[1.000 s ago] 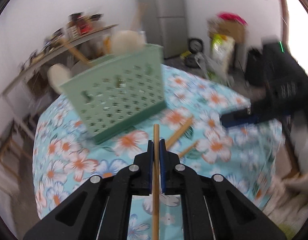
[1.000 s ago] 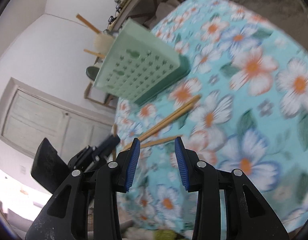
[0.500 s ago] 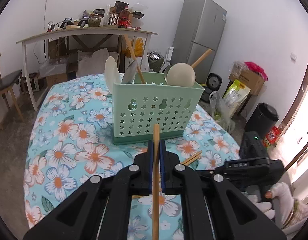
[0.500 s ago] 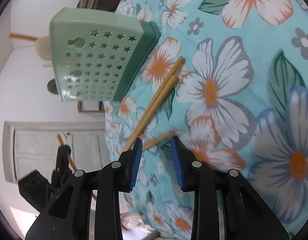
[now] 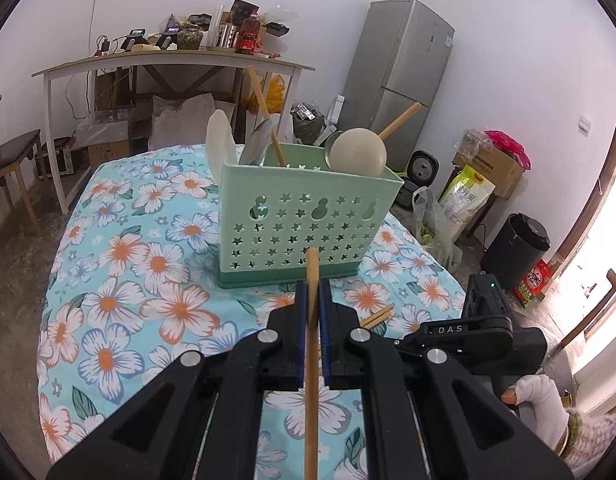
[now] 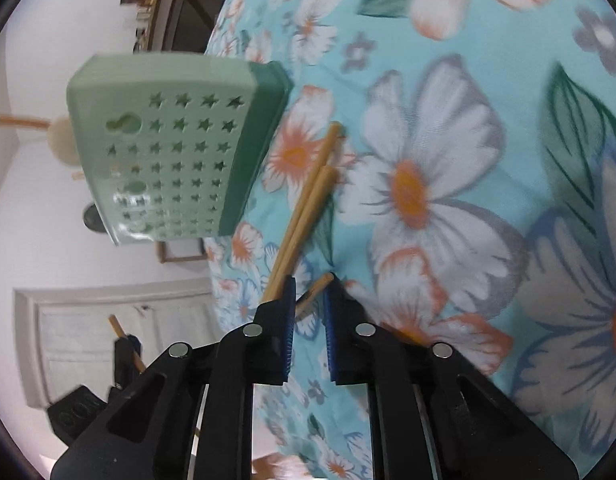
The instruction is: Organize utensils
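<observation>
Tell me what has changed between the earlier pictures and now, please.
The right gripper came down to the tablecloth and its jaws have just been closing around the tip of one loose chopstick. The left gripper stays shut on its chopstick. The green basket and chopstick pair did not move.

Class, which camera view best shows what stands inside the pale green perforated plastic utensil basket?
The left wrist view: the pale green perforated plastic utensil basket stands upright, its open top showing spoons and wooden handles. The right wrist view shows it sideways, side wall only, contents mostly hidden.

Lived-in home kitchen, grey fridge, floral-clothed dining table, rice cooker on floor, cluttered sideboard
</observation>
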Tool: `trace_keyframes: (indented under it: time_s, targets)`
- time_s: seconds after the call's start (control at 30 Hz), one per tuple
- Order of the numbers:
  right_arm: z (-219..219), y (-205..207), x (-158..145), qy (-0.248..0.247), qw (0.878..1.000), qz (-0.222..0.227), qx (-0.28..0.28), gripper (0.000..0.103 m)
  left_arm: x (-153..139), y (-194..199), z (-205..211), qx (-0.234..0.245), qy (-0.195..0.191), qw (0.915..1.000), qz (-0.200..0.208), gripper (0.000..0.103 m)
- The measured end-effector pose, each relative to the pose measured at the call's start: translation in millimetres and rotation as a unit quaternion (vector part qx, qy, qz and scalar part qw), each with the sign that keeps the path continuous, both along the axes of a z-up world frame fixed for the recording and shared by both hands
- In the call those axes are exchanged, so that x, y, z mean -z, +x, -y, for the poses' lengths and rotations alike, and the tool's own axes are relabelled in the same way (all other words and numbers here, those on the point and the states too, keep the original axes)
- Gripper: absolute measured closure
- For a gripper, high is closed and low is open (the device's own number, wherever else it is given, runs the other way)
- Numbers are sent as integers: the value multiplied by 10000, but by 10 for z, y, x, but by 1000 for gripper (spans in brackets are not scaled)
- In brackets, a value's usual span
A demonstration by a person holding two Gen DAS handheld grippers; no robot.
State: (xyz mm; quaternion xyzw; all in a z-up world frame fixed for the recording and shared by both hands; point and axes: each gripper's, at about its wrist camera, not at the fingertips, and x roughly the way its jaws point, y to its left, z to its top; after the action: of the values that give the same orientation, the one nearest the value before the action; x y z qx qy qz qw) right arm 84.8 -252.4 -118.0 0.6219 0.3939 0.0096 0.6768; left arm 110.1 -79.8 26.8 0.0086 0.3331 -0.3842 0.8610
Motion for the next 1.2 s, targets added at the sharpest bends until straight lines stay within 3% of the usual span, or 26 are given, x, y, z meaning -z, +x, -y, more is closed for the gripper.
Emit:
trace_keyframes:
  time_s: [0.27,0.5,0.67,0.8,0.93,1.1,1.17,1.2]
  targets:
    - [98,-135,-20,81,9996,274,39,94,-7,0,7,-21,-31,10000,4,98]
    - [272,-383,-456,-805,9937,775,52,95,-60,20,69,-40,-92,9999,23,98]
    - [290,-478,-964,-1940,9734,1216,-26,96,-134,48,97,-7,-186,9998,-17,98]
    - [205,-575,-1388,-2936,9430,1561,-144,96,-186,107,81,30,-338,9992,-218,98]
    - [84,-565,-1667,-3603,9150,1799,-258,97,-248,141,69,59,-441,9985,-324,98]
    - [34,-517,-1702,-3834,9042,1845,-359,97,-445,127,3,103,-739,9971,-176,98]
    - [28,-521,-1716,-3843,9038,1847,-374,97,-462,125,24,13,-522,9986,52,98]
    - [36,-513,-1709,-3823,9047,1845,-374,97,-404,160,47,-18,-382,9993,-19,98]
